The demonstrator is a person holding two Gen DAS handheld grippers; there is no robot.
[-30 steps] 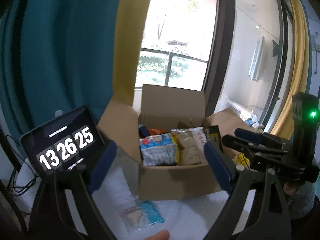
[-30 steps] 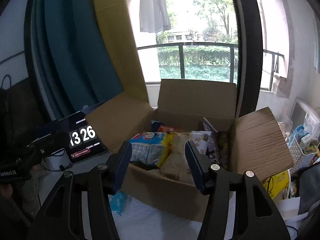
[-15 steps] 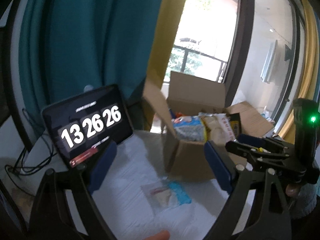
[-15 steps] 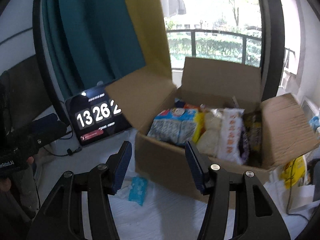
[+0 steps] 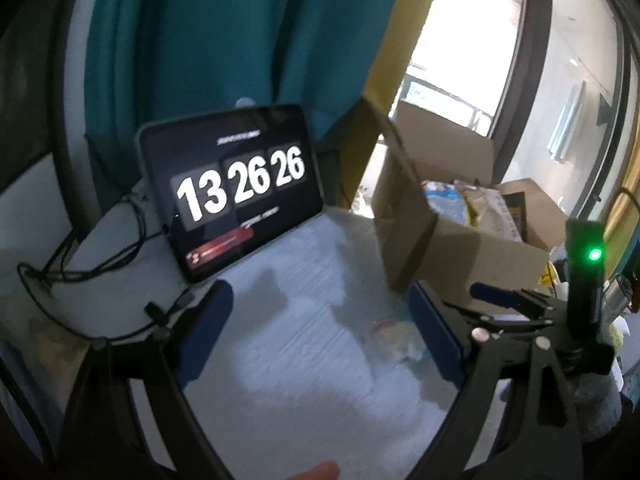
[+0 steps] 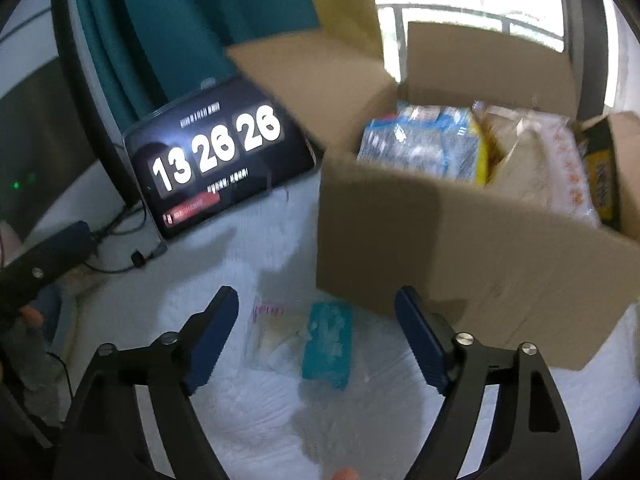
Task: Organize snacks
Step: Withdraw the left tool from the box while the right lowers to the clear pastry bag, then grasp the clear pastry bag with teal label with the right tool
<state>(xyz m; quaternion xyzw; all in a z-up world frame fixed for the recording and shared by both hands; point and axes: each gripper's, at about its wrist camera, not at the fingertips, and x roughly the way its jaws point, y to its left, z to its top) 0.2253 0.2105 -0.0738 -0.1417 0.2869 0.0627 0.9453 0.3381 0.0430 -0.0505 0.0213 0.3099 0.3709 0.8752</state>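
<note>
Blue-padded right gripper [image 6: 316, 328] seen with jaws wide apart, just opened further, holding nothing. Between its fingers [image 6: 210, 336], lower on the white cloth [image 6: 248, 412], a small snack packet [image 6: 308, 340], clear at one end and teal at the other, lying flat and not touched by either pad. Just behind the packet, a brown cardboard box [image 6: 460, 248] with flaps open. Inside the box, several snack bags standing close together: a blue and white bag [image 6: 424, 144] at the left, a pale bag with orange print [image 6: 560, 176] beside it, a dark and yellow one at the far right edge. Left of the box, a tablet [image 6: 216, 160] leaning upright, showing 13 26 26 in white digits, with cables [image 6: 120, 240] near its base.

Left gripper [image 5: 320, 332] also wide open and empty, above bare white cloth. Same packet [image 5: 394, 338] visible close to the inner side of its right finger, partly hidden and blurred; whether touching, cannot tell. Box [image 5: 472, 256] further to the right, tablet [image 5: 236, 188] ahead to the left, teal curtain [image 5: 240, 40] behind.
</note>
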